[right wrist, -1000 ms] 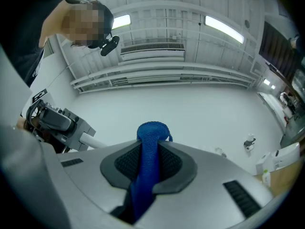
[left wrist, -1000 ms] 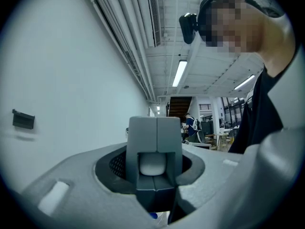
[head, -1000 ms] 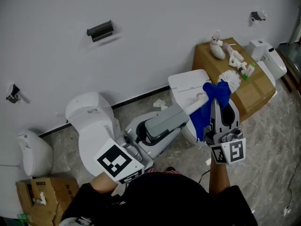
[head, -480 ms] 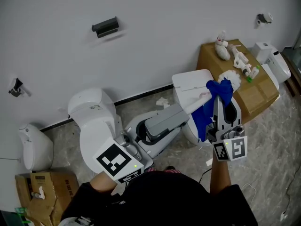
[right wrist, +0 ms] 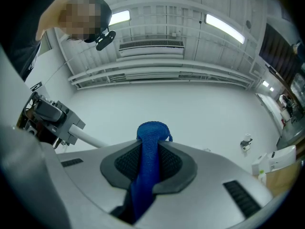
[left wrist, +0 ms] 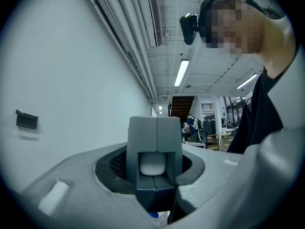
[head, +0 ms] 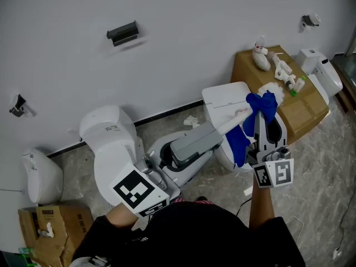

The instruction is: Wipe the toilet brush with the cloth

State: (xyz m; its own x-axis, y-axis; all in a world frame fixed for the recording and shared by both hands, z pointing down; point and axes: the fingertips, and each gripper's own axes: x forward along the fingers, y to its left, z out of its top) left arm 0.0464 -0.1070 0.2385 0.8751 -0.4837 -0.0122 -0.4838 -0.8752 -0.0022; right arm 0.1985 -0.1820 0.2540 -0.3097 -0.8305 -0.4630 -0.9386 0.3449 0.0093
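Blue cloth [head: 243, 139] looks soft and floppy, pinched in the right gripper [right wrist: 149, 163]. Brush [head: 272, 89] seems light and stiff; left gripper [left wrist: 155, 138] clamps its handle [head: 238, 114].

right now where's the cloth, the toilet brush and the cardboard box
cloth [head: 260, 105]: head view, the bunched blue upper part
toilet brush [right wrist: 88, 138]: right gripper view, its white handle
cardboard box [head: 303, 111]: head view, the bare brown top

The cloth [head: 240, 138] was deep blue. The toilet brush [head: 271, 89] was white, handle and bristles alike. The left tool [head: 217, 131] and right tool [right wrist: 151, 142] were grey, their cubes patterned with black-and-white squares. The cardboard box [head: 300, 107] was brown, the floor [head: 328, 166] grey-marbled.
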